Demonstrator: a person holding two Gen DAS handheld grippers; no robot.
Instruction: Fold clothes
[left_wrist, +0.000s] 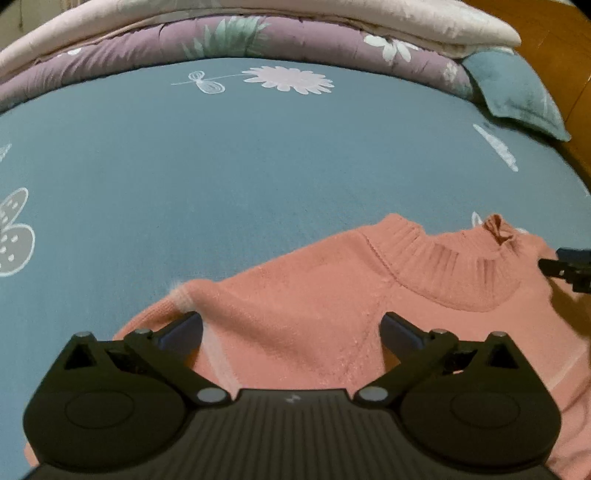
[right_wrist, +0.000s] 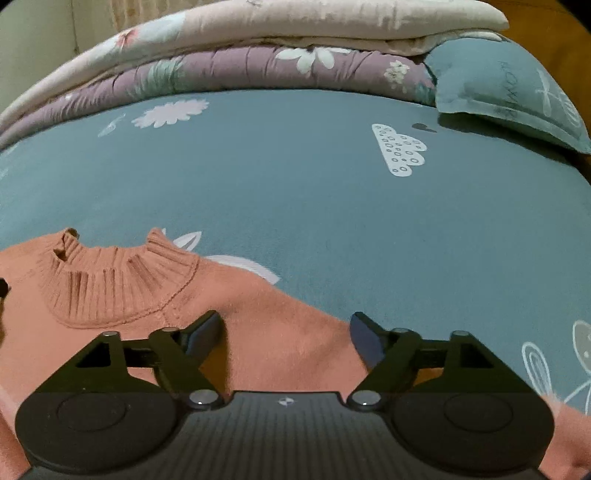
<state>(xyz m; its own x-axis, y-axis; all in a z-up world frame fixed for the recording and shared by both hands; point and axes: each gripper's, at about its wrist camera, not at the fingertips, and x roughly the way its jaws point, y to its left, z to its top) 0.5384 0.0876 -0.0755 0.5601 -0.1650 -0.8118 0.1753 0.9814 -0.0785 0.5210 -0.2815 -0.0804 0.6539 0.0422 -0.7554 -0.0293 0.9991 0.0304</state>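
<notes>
Both grippers, left gripper (left_wrist: 291, 326) and right gripper (right_wrist: 286, 330), are hovering wide apart, gripping nothing, over the pink sweater (left_wrist: 314, 314) lying near the bed's (left_wrist: 221, 166) front edge. Soft, limp knit; probably best pinched at the shoulders.

A salmon-pink knitted sweater (left_wrist: 314, 314) with a ribbed collar of the same pink filled the lower part of both frames. Beneath it spread a teal-blue bed sheet (left_wrist: 221, 166) printed with white line-drawn daisies, leaves and a dotted cloud shape (right_wrist: 400, 153). Along the top of each frame lay a mauve quilted blanket (left_wrist: 258, 40) patterned with pale green leaves and white flowers, under a cream blanket (right_wrist: 314, 18) with faint floral print. At upper right sat a teal pillow (right_wrist: 506, 88) bearing dark lettering. The gripper bodies at the bottom were matte black.
</notes>
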